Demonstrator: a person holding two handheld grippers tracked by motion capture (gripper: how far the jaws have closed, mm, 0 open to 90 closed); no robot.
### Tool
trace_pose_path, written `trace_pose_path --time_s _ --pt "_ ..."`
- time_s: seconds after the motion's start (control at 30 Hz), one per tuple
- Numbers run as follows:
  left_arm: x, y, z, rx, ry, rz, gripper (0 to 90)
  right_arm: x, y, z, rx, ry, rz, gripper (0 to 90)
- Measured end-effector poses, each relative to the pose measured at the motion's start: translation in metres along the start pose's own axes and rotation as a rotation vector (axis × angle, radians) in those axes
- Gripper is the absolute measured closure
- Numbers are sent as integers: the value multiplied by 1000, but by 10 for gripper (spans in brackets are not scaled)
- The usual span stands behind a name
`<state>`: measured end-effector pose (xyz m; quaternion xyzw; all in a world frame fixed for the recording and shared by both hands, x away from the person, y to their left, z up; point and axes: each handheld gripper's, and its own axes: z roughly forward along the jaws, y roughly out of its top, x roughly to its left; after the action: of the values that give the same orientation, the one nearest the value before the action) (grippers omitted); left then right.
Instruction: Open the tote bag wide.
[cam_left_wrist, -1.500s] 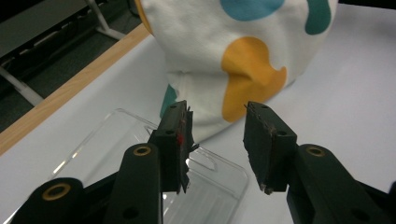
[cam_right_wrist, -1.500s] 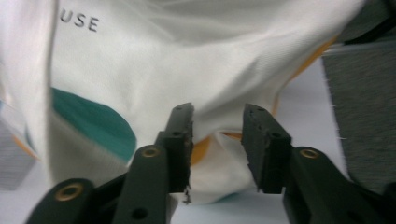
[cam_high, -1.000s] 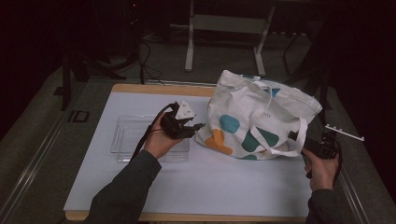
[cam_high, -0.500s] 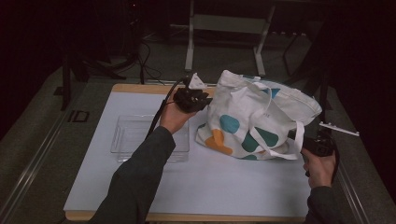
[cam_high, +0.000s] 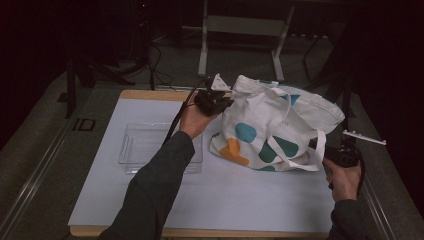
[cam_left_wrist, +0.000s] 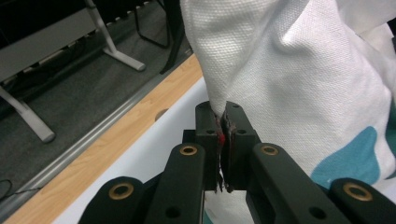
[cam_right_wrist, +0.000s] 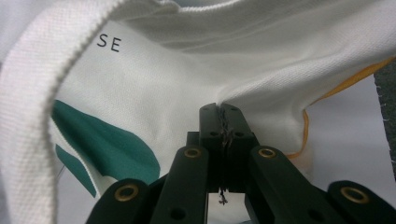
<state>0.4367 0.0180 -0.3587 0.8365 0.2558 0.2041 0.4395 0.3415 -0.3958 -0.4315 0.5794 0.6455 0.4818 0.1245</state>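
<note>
right gripper (cam_right_wrist: 222, 122): jaws pinched tight on a fold of the tote bag (cam_high: 272, 125) | left gripper (cam_left_wrist: 221, 126): jaws have just been closing, now clamped on the bag's white cloth edge | bag: stretched between both grippers on the table (cam_high: 225, 195)
</note>
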Motion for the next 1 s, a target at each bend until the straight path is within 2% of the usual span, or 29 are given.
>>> trace_pose_path --time_s 0.2,0.23,0.37,0.43,0.57,0.7,1.0 --pt "3 -4 -10 -11 -26 -15 875 5 2 -5 -8 16 -21 894" --pt "4 -8 -13 -18 -32 -19 875 6 3 -7 -16 24 -39 894" --pt "4 -15 -18 -31 -41 -31 875 10 4 -11 -24 35 -48 894" --pt "4 -19 -21 -34 -55 -40 874 14 5 -14 -30 41 -70 894" --pt "1 -23 -27 -41 -54 -29 873 19 5 -16 -35 45 -87 895" --pt "-3 -30 -33 -30 -58 -10 871 25 3 -21 -38 55 -124 894" --pt "-12 -39 -33 -3 -69 21 868 28 -4 -19 -13 62 -163 892"
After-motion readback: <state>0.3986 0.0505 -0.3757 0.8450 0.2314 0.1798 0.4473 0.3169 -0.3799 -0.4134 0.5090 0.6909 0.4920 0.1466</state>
